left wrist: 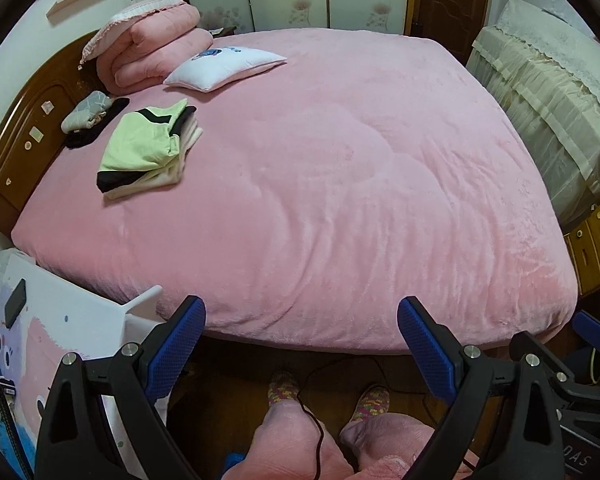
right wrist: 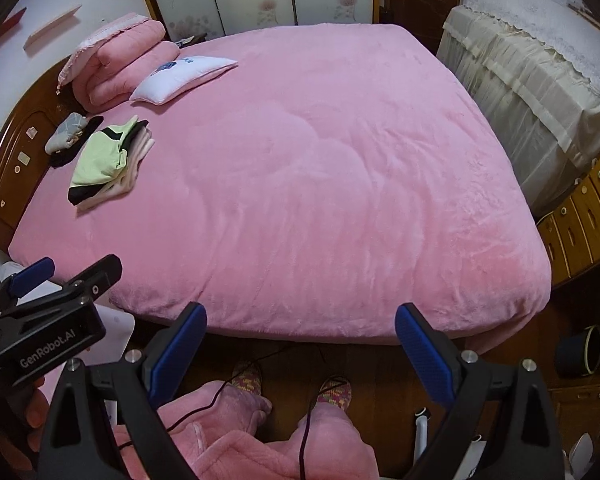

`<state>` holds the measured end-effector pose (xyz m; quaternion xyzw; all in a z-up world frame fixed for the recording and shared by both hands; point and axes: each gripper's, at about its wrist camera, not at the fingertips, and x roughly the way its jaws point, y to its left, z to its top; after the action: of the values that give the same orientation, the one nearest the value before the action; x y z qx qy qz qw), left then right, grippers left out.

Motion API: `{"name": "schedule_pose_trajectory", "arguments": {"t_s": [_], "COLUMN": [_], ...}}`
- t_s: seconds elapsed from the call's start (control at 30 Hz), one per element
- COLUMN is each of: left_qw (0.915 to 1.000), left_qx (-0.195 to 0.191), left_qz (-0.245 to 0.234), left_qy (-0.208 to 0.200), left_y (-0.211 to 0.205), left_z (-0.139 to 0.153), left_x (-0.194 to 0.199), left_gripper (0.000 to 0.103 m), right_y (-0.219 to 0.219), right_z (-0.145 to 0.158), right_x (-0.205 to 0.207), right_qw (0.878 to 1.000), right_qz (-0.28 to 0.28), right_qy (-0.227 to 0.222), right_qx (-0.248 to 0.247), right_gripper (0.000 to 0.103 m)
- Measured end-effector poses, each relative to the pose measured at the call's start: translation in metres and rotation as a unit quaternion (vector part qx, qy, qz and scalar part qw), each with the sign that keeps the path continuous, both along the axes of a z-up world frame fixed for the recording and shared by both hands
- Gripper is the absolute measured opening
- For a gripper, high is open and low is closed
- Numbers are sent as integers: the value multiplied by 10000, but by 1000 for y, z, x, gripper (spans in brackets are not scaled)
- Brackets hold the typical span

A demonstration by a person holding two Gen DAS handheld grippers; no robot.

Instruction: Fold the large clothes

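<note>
Blue-padded fingers of the left gripper frame the bottom of the left wrist view, spread wide apart with nothing between them. Likewise, the right gripper is spread wide and empty in its own view, where the left gripper also shows at the lower left edge, gripped by a hand. Both tools hover short of the bed's near edge, over a dark wooden floor. Below them stand the person's legs in pink fleece trousers and multicoloured knitted slippers, with black cables trailing past. Ahead spreads a large bed covered by a pink plush blanket, lying smooth and bare across its middle. At the bed's far left, near the wooden headboard, sits a stack of folded clothes, with a light green garment on top and black and cream layers beneath. Just behind it lies a small grey and black bundle. Further back rest a white pillow and a folded pink quilt.
</note>
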<state>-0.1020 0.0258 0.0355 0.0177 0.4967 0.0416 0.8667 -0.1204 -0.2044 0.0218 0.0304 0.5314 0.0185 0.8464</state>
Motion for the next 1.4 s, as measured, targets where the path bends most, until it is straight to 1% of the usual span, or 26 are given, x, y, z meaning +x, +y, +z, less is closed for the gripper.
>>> {"name": "schedule_pose_trajectory", "arguments": {"t_s": [0.1, 0.17, 0.3, 0.47, 0.53, 0.63, 0.77, 0.87, 1.03, 1.4], "left_qw": [10000, 10000, 9999, 9997, 9995, 9995, 9992, 9989, 9989, 9986], "left_qx": [-39, -50, -65, 21, 55, 9, -93, -97, -157, -206], "left_qz": [-13, -54, -132, -243, -297, -292, -378, -451, -416, -476], "left_qy": [0, 1, -28, -67, -70, -96, -107, -87, -157, -89], "left_y": [0, -1, -7, -16, -18, -18, -20, -21, -20, -20], "left_z": [1, 2, 6, 11, 12, 14, 15, 14, 17, 16], "left_x": [-1, -1, 2, 7, 10, 14, 19, 20, 21, 25], "left_gripper": [96, 96, 102, 102, 102, 102, 102, 102, 102, 102], "right_y": [-1, -1, -4, -15, -17, -21, -19, -15, -12, -10], "right_z": [-5, -5, 4, 12, 15, 22, 26, 25, 24, 24], "right_x": [0, -1, -3, -2, -1, 3, 6, 10, 13, 16], "right_qw": [9998, 9997, 9994, 9991, 9987, 9980, 9979, 9982, 9986, 9988], "right_qz": [-38, -86, -172, -364, -451, -556, -501, -444, -371, -320], "right_qy": [180, 210, 95, -18, -55, -181, -289, -274, -260, -209], "right_qx": [-51, -85, -289, -218, -210, -248, -283, -284, -289, -315], "right_gripper": [96, 96, 96, 97, 103, 103, 103, 103, 103, 103]}}
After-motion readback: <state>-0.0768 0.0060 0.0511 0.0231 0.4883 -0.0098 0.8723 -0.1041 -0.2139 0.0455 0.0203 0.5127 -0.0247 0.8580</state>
